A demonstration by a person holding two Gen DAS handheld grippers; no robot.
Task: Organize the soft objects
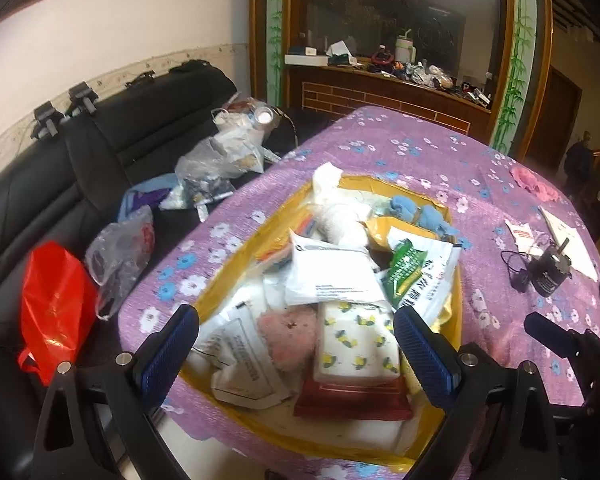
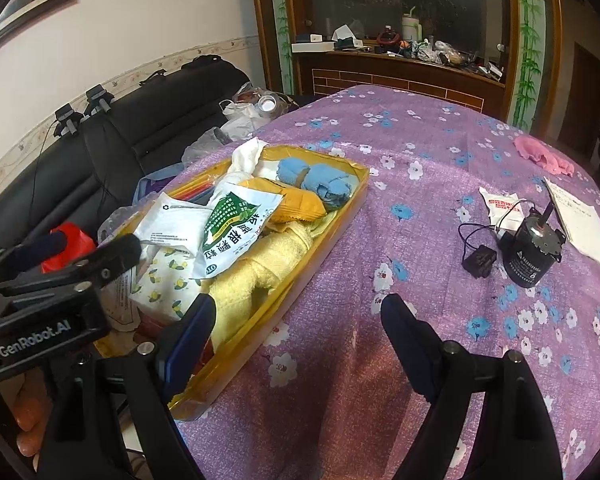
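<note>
Your tray (image 2: 352,196) is nearly full; the pink cloth (image 2: 542,155) lies far right on the worktop (image 2: 380,140); left gripper (image 1: 296,344) and right gripper (image 2: 298,320) gape empty.

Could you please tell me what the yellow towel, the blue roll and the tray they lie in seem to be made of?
The yellow towel looks like terry cloth: matte, with a nubby looped pile and soft folds. The blue roll seems to be a similar fuzzy cloth, bundled and dull. The tray looks like thin glossy yellow plastic, since its wall shines and seems slightly see-through, though coated card cannot be ruled out.
</note>
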